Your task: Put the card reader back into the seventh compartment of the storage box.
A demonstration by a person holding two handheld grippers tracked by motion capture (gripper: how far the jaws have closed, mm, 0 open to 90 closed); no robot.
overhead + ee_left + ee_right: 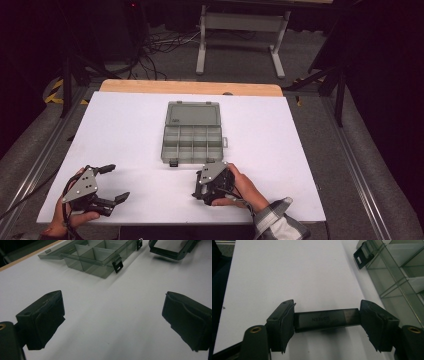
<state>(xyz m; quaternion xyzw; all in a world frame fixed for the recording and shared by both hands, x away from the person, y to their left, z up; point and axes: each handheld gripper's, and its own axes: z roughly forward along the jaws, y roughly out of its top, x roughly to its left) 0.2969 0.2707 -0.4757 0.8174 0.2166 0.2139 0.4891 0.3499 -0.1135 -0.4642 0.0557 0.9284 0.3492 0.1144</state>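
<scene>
Smoky grey see-through organizer box (pixel 192 132) with black latches on a white table (pixel 115 125), black grippers, plaid grey-white sleeve (pixel 277 220) at 5 o'clock.

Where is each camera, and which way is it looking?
High view: above the table's near side, looking forward and down at the white table and open organizer box; both hands show.
Left gripper view: on the left hand-held gripper, open, facing the box.
Right gripper view: on the right hand-held gripper, shut on a small dark block.
All share the box.
</scene>
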